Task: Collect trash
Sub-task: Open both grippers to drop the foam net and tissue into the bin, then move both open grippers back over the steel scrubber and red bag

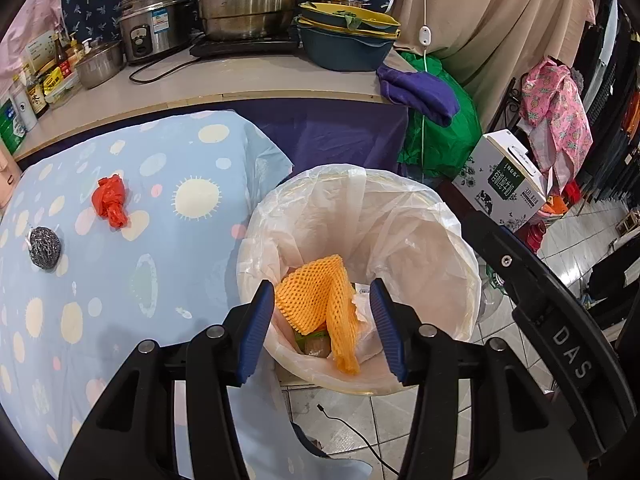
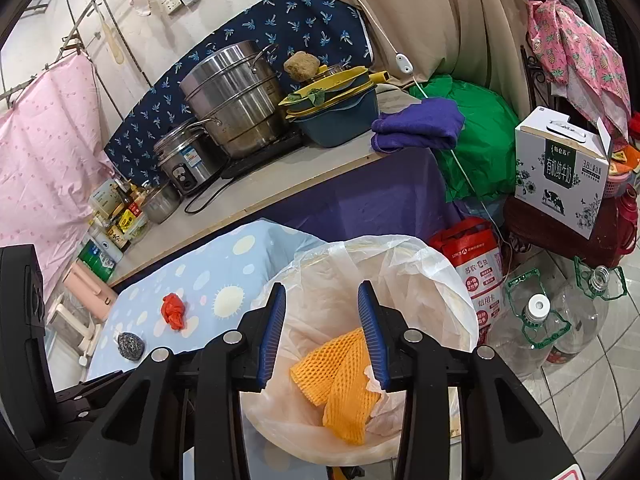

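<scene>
You hold both tongs over the trash bin (image 1: 448, 240), which has a thin clear bag as a liner and stands on the tiled floor just beside the table. Your left gripper (image 1: 322, 328) has its 2 blue pads partly apart, and nothing is between them; they hold nothing. Your right gripper (image 2: 322, 332) is also partly apart and holds nothing. Below both of them, an orange foam net (image 1: 320, 304) lies folded inside the bin, on top of some white paper and other trash at the bottom. It touches neither gripper. On the table, the blue tablecloth (image 1: 132, 300) has pale dots and sun shapes. 2 things lie on it, well apart from the bin: a crumpled red plastic bag (image 1: 110, 202) and, near it toward the table's edge, a round steel wool scrubber (image 1: 44, 248). Behind the table, a counter holds a big steel pot (image 2: 236, 100) and a rice cooker (image 1: 154, 26). A white milk box (image 2: 560, 176) sits off to the right of the bin.
</scene>
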Available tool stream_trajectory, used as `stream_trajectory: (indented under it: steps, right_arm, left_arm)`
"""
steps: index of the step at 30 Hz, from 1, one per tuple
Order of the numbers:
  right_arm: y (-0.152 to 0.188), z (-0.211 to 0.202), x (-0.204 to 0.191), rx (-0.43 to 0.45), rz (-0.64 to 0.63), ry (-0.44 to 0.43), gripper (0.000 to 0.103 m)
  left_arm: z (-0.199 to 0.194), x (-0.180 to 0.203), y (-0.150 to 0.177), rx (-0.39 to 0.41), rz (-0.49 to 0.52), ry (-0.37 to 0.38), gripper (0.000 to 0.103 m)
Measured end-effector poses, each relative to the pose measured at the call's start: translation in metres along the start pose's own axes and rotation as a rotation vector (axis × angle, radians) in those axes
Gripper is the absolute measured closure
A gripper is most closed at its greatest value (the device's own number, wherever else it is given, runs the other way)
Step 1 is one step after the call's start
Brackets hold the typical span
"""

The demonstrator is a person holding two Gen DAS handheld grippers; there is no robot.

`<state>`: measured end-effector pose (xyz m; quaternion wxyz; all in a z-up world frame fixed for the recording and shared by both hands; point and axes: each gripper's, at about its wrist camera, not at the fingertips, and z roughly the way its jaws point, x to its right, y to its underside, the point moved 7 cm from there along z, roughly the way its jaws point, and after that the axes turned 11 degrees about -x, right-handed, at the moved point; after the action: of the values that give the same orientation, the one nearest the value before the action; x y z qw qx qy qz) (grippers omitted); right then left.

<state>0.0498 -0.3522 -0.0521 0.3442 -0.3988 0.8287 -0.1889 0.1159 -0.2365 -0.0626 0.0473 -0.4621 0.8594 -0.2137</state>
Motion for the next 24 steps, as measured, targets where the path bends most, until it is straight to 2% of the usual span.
stream_trajectory:
  steps: [12,19,21,22,24]
  right_arm:
    - [0.001,0.003,-0.012,-0.01,-0.021,0.002,0.065]
    - [0.004,0.01,-0.034,-0.027,-0.056,-0.003,0.065]
    - [0.005,0.014,-0.043,-0.033,-0.072,-0.005,0.06]
    - [0.006,0.015,-0.048,-0.032,-0.078,-0.006,0.055]
    - [0.008,0.02,-0.06,-0.039,-0.097,-0.01,0.053]
  left_arm:
    - [-0.004,-0.013,0.0,0.006,-0.03,0.007,0.055]
    - [-0.008,-0.037,0.003,0.014,-0.08,0.009,0.054]
    - [-0.011,-0.049,0.003,0.022,-0.105,0.006,0.046]
    - [-0.012,-0.055,0.004,0.027,-0.119,0.002,0.046]
    - [-0.014,-0.071,0.006,0.03,-0.15,0.002,0.044]
